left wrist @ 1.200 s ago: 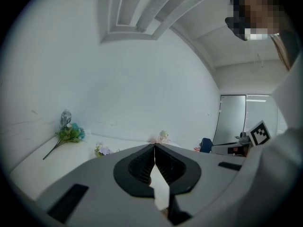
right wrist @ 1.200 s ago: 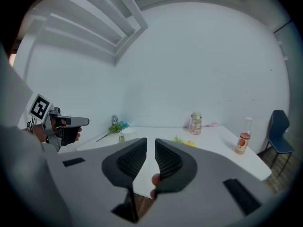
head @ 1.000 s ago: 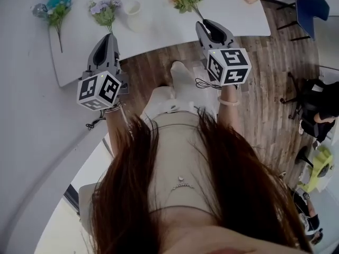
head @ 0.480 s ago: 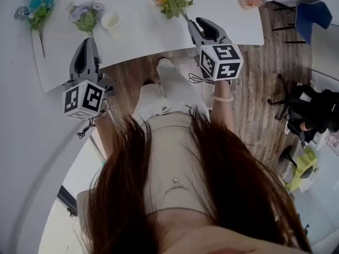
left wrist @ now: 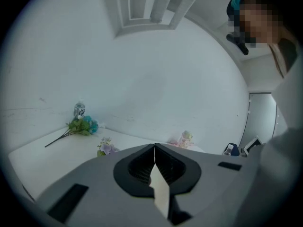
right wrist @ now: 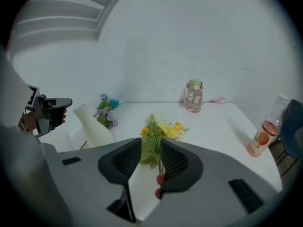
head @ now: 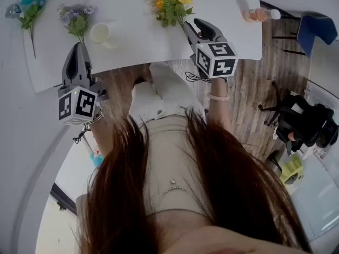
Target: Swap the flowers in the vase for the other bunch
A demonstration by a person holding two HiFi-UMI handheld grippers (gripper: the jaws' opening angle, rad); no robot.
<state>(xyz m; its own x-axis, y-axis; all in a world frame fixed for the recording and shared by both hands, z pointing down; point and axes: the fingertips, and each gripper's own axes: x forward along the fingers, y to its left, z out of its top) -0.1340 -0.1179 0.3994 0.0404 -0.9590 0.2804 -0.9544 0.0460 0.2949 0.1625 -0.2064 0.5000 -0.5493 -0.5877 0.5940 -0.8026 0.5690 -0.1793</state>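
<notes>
On the white table (head: 132,44) the small white vase (head: 99,32) stands upright toward the left side, and its mouth looks empty as far as the head view shows. Just to the left of it lies a purple bunch (head: 77,16), apart from the vase and not inside it. A teal bunch (head: 30,4) lies further left, near a can. To the right, well apart from the vase, a yellow and orange bunch (head: 170,3) lies with its stems pointing to the near edge of the table. The right gripper (right wrist: 151,143) is over these stems. Its jaws have just been opening and now stand apart, with the thin green stems between them, close to the right pad but not squeezed. The left gripper (left wrist: 155,148) hangs at the near left edge of the table, jaws fully together and holding nothing, pointing roughly toward the purple bunch. I judge that taking the old flowers out is already done, because no bunch sits in the vase. What is left is to close on the stems of the new bunch, lift it, carry it leftward to the vase and lower the stems into the narrow mouth. Which bunch was removed I cannot tell.
</notes>
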